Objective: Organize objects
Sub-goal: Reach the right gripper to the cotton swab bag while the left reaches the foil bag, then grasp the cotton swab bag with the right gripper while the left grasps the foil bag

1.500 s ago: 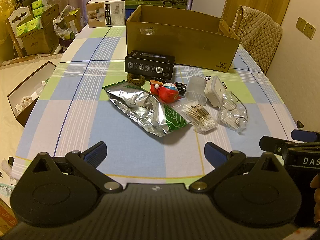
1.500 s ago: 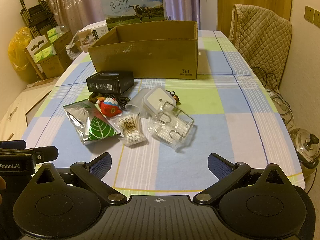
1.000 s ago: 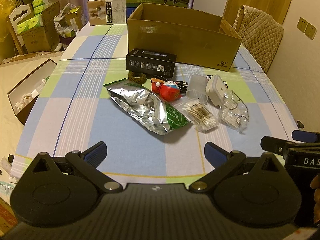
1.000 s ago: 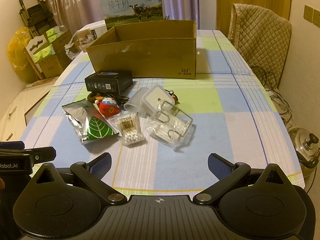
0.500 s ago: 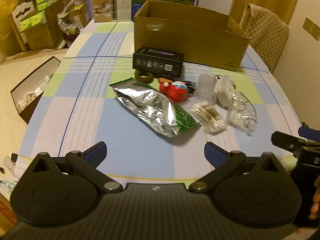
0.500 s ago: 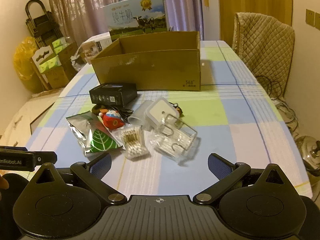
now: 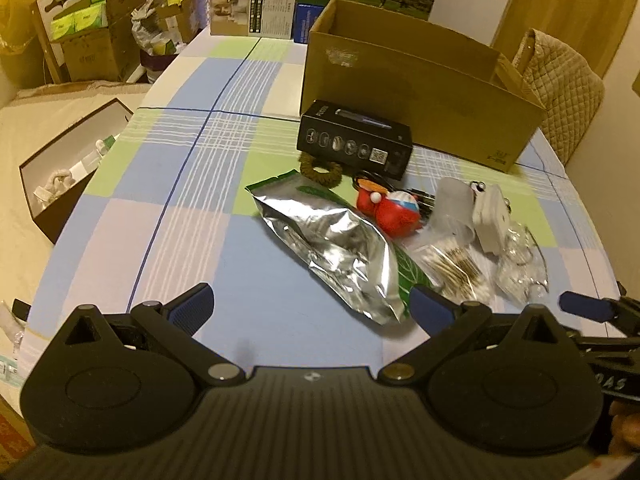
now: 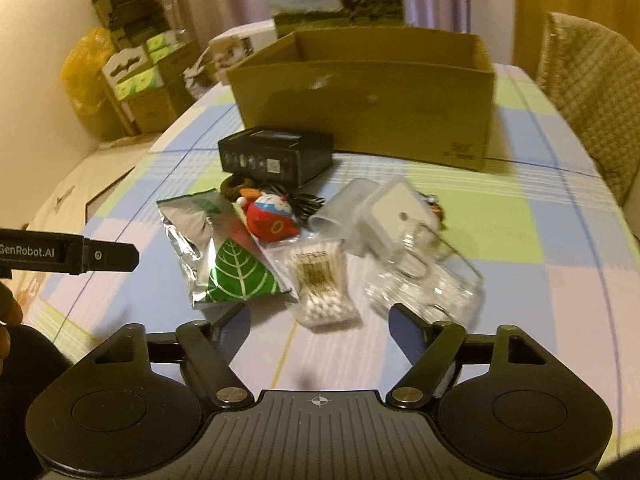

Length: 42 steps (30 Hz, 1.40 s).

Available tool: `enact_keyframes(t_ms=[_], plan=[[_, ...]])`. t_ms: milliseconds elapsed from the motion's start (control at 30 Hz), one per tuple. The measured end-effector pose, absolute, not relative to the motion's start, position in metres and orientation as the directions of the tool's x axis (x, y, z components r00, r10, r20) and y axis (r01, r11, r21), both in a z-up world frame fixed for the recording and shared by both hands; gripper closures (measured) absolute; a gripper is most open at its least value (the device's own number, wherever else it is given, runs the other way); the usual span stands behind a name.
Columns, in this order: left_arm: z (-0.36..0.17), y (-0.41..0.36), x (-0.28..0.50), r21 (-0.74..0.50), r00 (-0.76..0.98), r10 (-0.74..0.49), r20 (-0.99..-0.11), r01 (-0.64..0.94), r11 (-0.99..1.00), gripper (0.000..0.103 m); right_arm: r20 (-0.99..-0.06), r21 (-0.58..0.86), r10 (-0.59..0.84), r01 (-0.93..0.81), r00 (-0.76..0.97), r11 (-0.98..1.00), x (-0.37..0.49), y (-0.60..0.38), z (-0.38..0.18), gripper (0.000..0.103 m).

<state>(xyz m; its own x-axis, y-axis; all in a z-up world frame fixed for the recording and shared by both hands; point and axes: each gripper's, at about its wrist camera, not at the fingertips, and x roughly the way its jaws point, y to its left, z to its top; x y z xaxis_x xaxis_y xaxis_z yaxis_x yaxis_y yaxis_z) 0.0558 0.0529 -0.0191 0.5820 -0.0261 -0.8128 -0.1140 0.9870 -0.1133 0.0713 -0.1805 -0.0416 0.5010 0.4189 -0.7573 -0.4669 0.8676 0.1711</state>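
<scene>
Clear cotton-swab pack (image 8: 322, 288) | just ahead, between right gripper (image 8: 320, 322) fingers | untouched

Bare tablecloth (image 7: 168, 240) left of the foil bag (image 7: 340, 252); clutter packed up to the cardboard box (image 7: 420, 92).

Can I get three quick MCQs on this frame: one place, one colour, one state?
1. The black box sits:
A. inside the cardboard box
B. in front of the cardboard box
C. on the chair

2. The leaf on the foil pouch is:
A. green
B. red
C. blue

3. The right gripper is:
A. shut on the cotton swab pack
B. open, holding nothing
C. shut on the pouch

Answers:
B, it lies on the tablecloth before the cardboard box.
A, green with white veins.
B, jaws have just been closing, nothing between them; the cotton swab pack lies ahead.
</scene>
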Motion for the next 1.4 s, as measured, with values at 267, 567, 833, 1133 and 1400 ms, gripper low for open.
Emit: enact_keyframes(t_ms=[267,567,833,1133,1400], plan=[[-0.037,0.067,0.08,-0.121,0.534,-0.038,-0.845,-0.121,0.985,0.001,-0.803,0.065,0.358,-0.527,0.477,0.848,0.1,-0.143,-0.079,0.042],[-0.049,0.078,0.094,-0.164,0.518,-0.075,-0.852,-0.129,0.978,0.001,-0.828,0.041,0.315,-0.511,0.463,0.858,0.124,-0.139,-0.093,0.061],[-0.044,0.081,0.095,-0.183,0.528,-0.097,-0.844,-0.113,0.977,0.001,-0.842,0.084,0.377,-0.597,0.386,0.798,0.11,-0.113,-0.095,0.081],[-0.046,0.09,0.1,-0.167,0.519,-0.089,-0.85,-0.105,0.98,0.001,-0.839,0.109,0.398,-0.602,0.37,0.791,0.092,-0.116,-0.095,0.082],[-0.072,0.082,0.133,-0.201,0.474,-0.139,-0.87,-0.084,0.976,0.006,-0.83,0.095,0.366,-0.54,0.42,0.836,0.103,-0.134,-0.092,0.082]])
